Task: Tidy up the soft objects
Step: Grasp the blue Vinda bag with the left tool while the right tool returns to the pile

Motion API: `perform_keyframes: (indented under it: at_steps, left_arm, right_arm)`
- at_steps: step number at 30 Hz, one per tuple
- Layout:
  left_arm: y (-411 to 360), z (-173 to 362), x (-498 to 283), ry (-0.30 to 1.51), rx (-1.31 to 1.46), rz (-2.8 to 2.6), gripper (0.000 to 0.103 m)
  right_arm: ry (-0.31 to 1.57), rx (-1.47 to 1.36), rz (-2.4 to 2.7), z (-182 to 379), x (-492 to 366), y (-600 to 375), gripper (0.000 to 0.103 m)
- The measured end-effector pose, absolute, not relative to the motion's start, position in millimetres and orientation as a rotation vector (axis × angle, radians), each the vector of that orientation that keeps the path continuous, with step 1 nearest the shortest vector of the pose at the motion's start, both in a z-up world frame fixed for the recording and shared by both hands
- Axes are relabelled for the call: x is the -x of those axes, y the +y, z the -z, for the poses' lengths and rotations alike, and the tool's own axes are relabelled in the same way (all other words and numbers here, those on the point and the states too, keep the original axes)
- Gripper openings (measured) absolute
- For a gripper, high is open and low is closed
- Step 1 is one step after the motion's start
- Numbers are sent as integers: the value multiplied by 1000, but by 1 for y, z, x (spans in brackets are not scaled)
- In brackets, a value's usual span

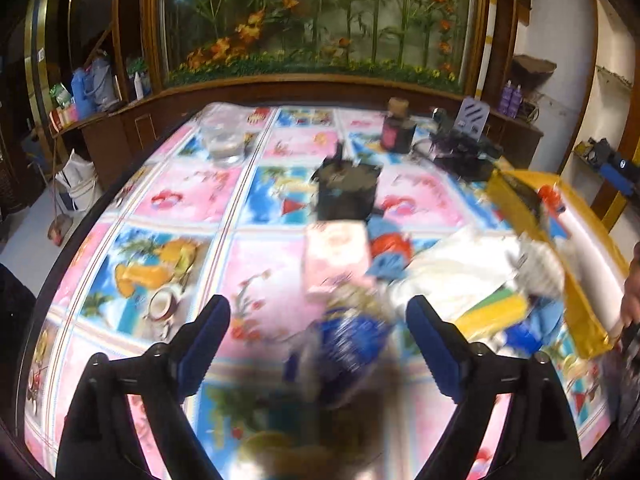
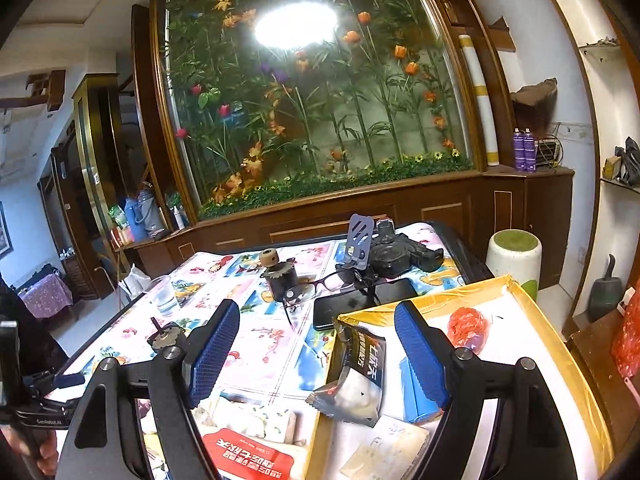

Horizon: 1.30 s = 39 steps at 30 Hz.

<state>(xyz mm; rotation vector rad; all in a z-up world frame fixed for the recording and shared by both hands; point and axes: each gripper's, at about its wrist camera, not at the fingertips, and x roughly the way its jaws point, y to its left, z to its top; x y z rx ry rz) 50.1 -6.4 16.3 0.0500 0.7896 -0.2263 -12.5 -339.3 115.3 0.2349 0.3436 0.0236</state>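
My left gripper [image 1: 318, 320] is open above a blurred blue and white packet [image 1: 352, 344] on the table. Beyond it lie a pink tissue pack [image 1: 336, 258], a blue and red soft item [image 1: 390, 250], white bags [image 1: 460, 268] and a yellow-green sponge [image 1: 496, 312]. A gold box [image 1: 576, 300] stands at the right. My right gripper [image 2: 316, 344] is open over the gold box's [image 2: 520, 292] left edge. In the box lie a grey snack packet [image 2: 356, 380], a blue pack [image 2: 416, 396], an orange-red mesh ball [image 2: 468, 326] and a beige pack [image 2: 388, 452]. A red and white packet [image 2: 252, 456] lies left of the box.
The table has a patterned cloth [image 1: 192, 196]. On it stand a glass of water [image 1: 222, 138], a black gear device [image 1: 346, 190], a dark jar [image 1: 394, 128], glasses [image 2: 316, 288], a phone [image 2: 360, 304] and a black device with a stand [image 2: 396, 254]. A white stool [image 2: 514, 258] stands at the right.
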Motion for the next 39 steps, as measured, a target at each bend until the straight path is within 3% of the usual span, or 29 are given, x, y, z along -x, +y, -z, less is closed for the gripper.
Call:
perform_keyframes:
  at_steps: [8,12,14,15,16,20,27,29,30,34,39]
  left_arm:
    - [-8,11,-61,885,-76,262,95]
    - [-30,20,-59,890,-172,278,95]
    - [-34,21,-60,884,-179,279,84]
    - [-37,22,-61,887,-179,270,58]
    - [-38,25,-64,906,-165,268,48]
    - [-41,25,-66,893,-140,256,47]
    - [-53,24,-65,889,-155,277,48]
    - [-54,23,-65,886,-157,280,48]
    - [-54,23,-65,884,-158,283,48]
    - [-53,22,-65,873,-154,285,47]
    - [-48,20,-68,867,-130,269,47]
  right_arm:
    - [370,-245,-126,-113,9,-335,84]
    - [499,-228,-293,-102,-5,-315,86]
    - [571,-170,-368,-97,-8,-297,86]
    - [595,-125,-387,-95,-8,-287,86]
    - [626,-72,-401,-92,-8,-277,86]
    - [714,168,-473,-75,2,-241,86]
    - [822,210,-416,-47,-12,-246,86]
    - [869,175,-402,-37,-20,-249,73]
    - [888,161,-406,-34,-22,-247,50]
    - [867,119,-422,-39,-17,-238,43]
    - [793,-54,-654,-61,-2,-229,47]
